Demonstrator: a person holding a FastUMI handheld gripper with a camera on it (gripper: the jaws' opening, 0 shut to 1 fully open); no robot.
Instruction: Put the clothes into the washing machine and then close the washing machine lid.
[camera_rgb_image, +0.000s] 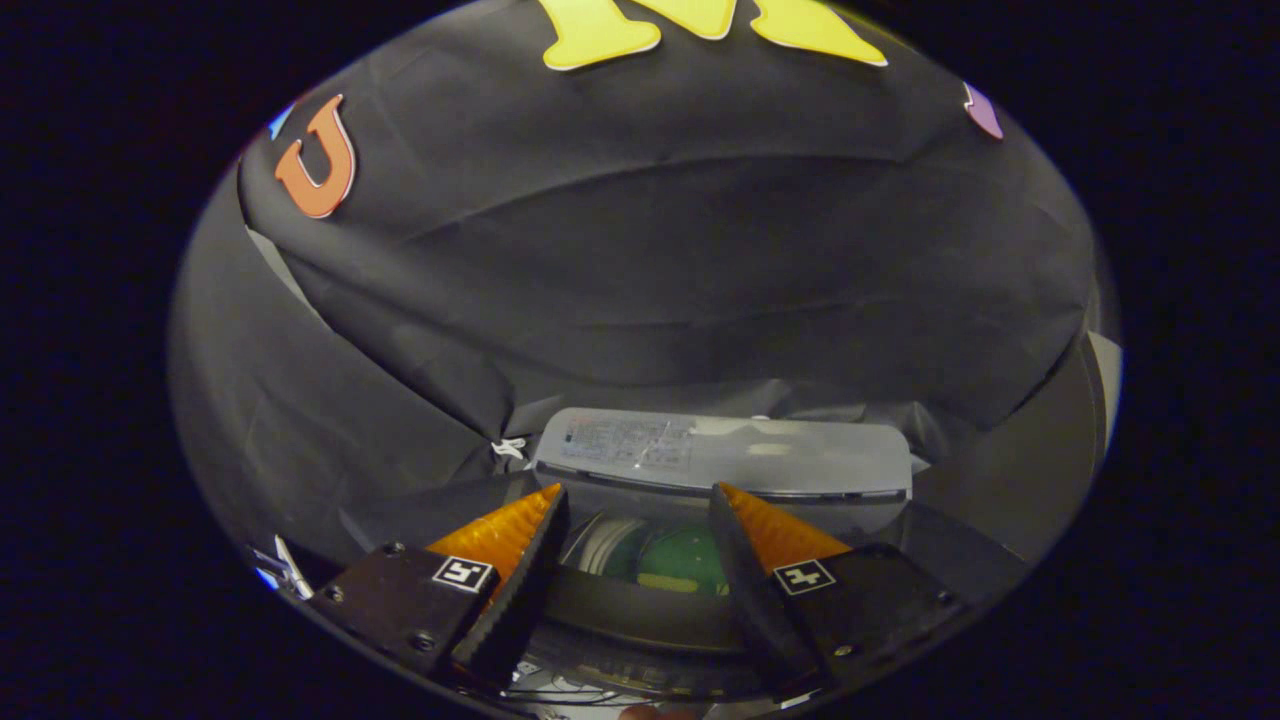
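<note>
Nearest, the gripper (640, 505) hangs over the top of the washing machine (960, 540), its two fingers spread well apart with nothing held between them; each finger carries a small square marker tag near its base. Just below and between the fingers runs the dark curved rim of the tub opening (640, 615), and at the very bottom, under the rim, a few thin cables can be made out, though too dimly to tell more. Inside the gap between the fingers, down in the drum (605, 540), lies a green garment (690, 555) with a yellowish patch on it; pale ribbed drum wall shows to its left. Just ahead of the fingertips stands the washing machine lid (725, 452), raised and grey, glossy with reflections, a printed label on its left part that is too small to read. At the lid's left corner a bit of white cord (510, 448) hangs. Beyond the lid, wrinkled black cloth (650, 250) forms the booth wall, folding down toward the machine on the left side.
</note>
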